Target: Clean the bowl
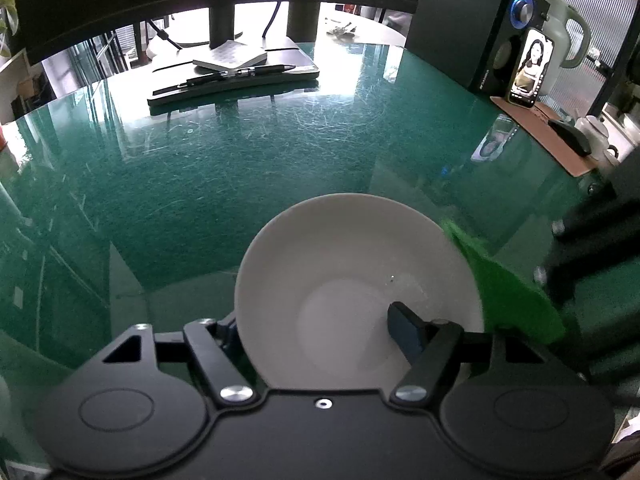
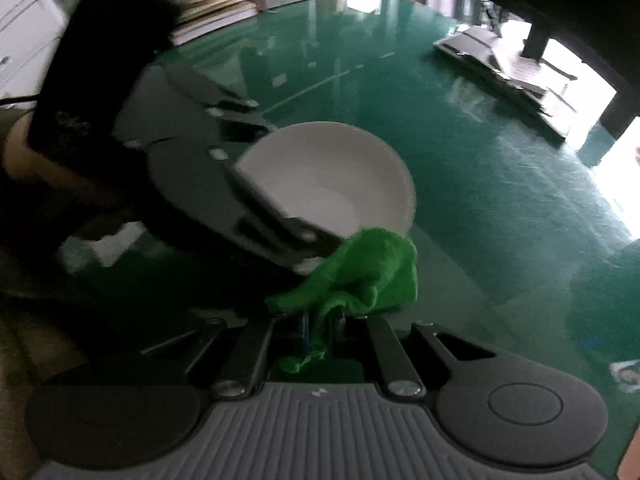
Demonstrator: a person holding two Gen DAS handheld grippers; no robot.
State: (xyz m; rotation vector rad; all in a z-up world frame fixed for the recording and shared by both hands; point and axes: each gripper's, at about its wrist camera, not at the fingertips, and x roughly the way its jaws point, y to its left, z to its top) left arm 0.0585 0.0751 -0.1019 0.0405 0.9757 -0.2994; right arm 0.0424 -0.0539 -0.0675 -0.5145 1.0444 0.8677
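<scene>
A white bowl (image 1: 352,264) is tilted above the green glass table; it also shows in the right wrist view (image 2: 332,168). My left gripper (image 1: 316,332) is shut on the bowl's near rim, one blue pad (image 1: 406,330) inside the bowl, the other outside and mostly hidden. My right gripper (image 2: 320,328) is shut on a green cloth (image 2: 360,276), which touches the bowl's rim. The cloth also shows at the bowl's right edge in the left wrist view (image 1: 508,288). The bowl's inside looks plain white.
The green glass table (image 1: 240,152) is scratched. A black stand with a notebook and pens (image 1: 236,70) sits at the back. A phone (image 1: 530,66), a speaker (image 1: 460,20), a kettle and a mouse (image 1: 570,136) stand at the right.
</scene>
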